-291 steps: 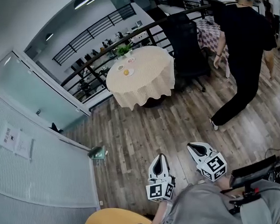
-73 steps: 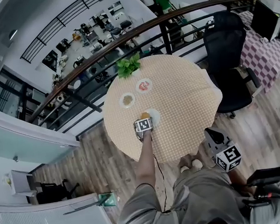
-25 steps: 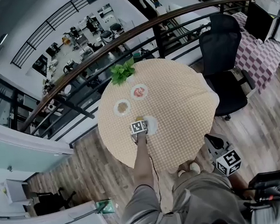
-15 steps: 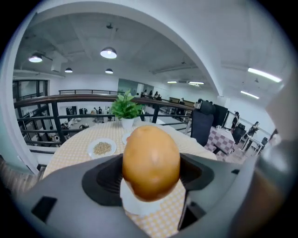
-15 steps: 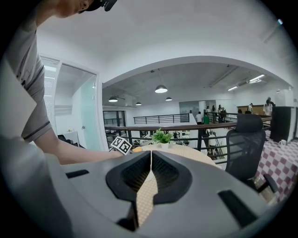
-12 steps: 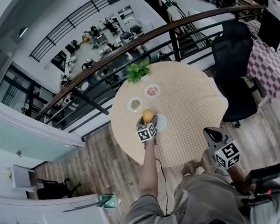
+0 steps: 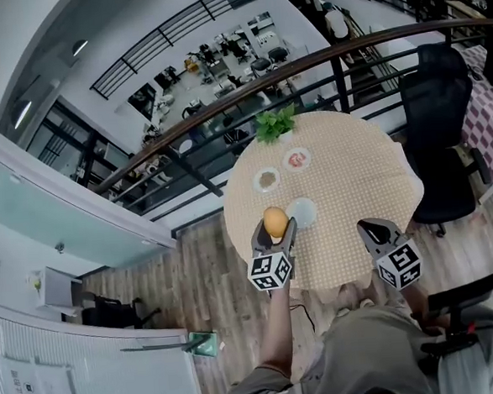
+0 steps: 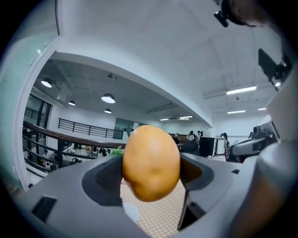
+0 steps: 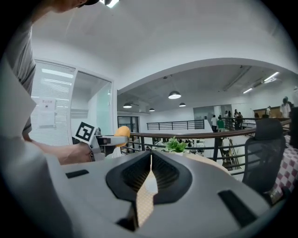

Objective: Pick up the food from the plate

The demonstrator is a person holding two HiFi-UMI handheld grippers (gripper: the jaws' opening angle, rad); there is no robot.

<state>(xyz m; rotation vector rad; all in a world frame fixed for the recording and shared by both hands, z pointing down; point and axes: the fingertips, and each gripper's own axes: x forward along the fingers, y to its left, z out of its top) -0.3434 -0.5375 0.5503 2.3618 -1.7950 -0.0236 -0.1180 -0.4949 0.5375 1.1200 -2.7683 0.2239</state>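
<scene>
We hold the left tongs (image 7: 274, 232) up over the near edge of the round table (image 7: 372, 183), with the jaws wide apart and pressing on the round orange-yellow food (image 8: 151, 160), which is lifted clear of the table. A white plate (image 7: 301, 212) sits on the table just past the food, two more small plates (image 7: 267, 179) lie farther in, and a green plant (image 7: 275, 124) stands at the far edge. The right tongs (image 7: 371, 227) wait by the near edge too, jaws pressed together and holding nothing.
</scene>
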